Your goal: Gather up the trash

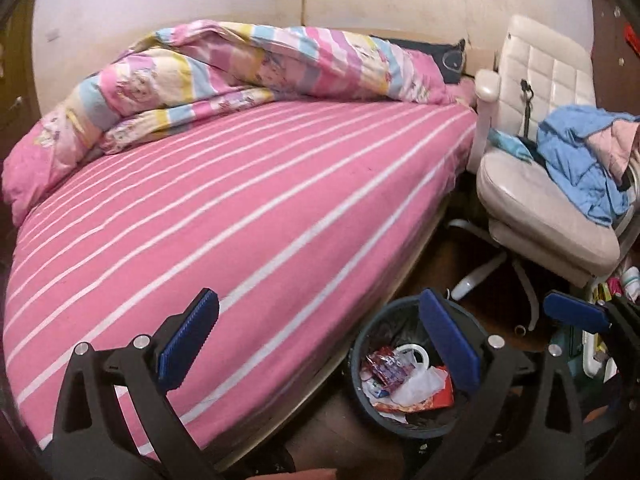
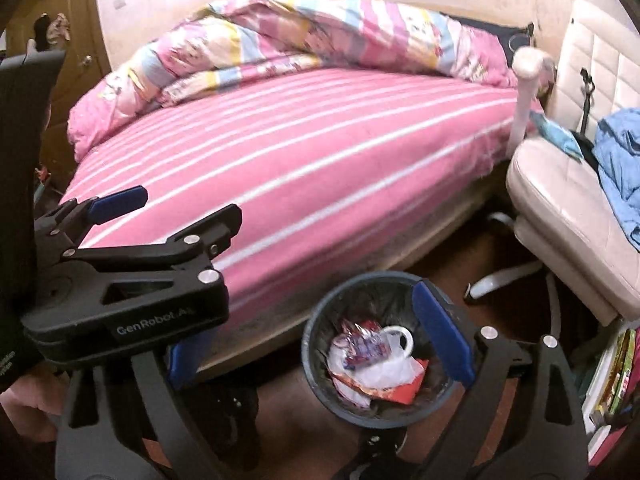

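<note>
A dark round trash bin (image 1: 362,376) stands on the floor by the bed's near corner, also in the right wrist view (image 2: 316,364). It holds wrappers, a white plastic bag and red paper (image 1: 404,376) (image 2: 372,364). My left gripper (image 1: 320,344) is open and empty, one finger over the bed, the other over the bin. My right gripper (image 2: 316,348) is open and empty above the bin; one of its fingers shows at the right of the left wrist view (image 1: 576,312). The left gripper's body (image 2: 132,272) shows at the left of the right wrist view.
A bed with a pink striped sheet (image 1: 240,208) (image 2: 304,152) fills the middle, a rumpled quilt (image 1: 224,68) at its far side. A white office chair (image 1: 536,184) (image 2: 560,200) with blue clothes (image 1: 580,160) stands right of the bin. Books (image 2: 612,372) lie at the right.
</note>
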{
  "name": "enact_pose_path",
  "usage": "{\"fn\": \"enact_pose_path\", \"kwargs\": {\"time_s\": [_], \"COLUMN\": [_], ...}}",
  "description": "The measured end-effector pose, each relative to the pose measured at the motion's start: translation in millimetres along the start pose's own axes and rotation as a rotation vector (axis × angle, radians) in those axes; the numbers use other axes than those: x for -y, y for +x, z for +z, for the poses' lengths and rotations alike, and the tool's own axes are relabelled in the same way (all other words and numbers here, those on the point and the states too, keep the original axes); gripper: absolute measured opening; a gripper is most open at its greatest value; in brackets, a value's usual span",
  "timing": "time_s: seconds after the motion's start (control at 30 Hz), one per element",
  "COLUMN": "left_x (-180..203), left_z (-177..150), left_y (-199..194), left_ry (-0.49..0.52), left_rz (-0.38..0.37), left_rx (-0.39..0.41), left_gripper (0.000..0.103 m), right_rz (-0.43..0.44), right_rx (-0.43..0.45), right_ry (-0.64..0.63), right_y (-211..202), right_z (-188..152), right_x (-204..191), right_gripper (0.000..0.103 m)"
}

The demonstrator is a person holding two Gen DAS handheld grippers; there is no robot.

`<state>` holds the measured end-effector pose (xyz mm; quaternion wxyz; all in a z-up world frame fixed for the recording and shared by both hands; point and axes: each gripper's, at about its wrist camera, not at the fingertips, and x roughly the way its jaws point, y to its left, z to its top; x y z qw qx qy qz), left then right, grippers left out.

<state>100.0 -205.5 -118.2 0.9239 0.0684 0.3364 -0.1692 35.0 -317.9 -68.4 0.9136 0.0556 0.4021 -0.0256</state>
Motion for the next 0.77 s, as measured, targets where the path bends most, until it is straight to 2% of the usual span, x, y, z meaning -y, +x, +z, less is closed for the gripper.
{"fn": "enact_pose_path", "kwargs": {"time_s": [0.3,0.4,0.77], "left_x": [-26,-28,-19], "left_z": [-1,-3,-4], "left_y": [-15,-16,-7], "left_ry": [-0.065,-0.065,-0.045], "left_rz": [0.027,0.045,0.022], "left_rx": [0.032,0.043,0.01], "left_gripper": [0.097,0.097,0.097], "right_rz": [0.014,0.022,0.018], "right_rx": [0.062,0.058,0.039], "right_ry": [0.009,0.033,0.072], "right_y": [-23,-24,-19], "right_z": [10,11,12], "right_x": [-30,-27,-12], "right_gripper": [0.094,0.094,0.095]}}
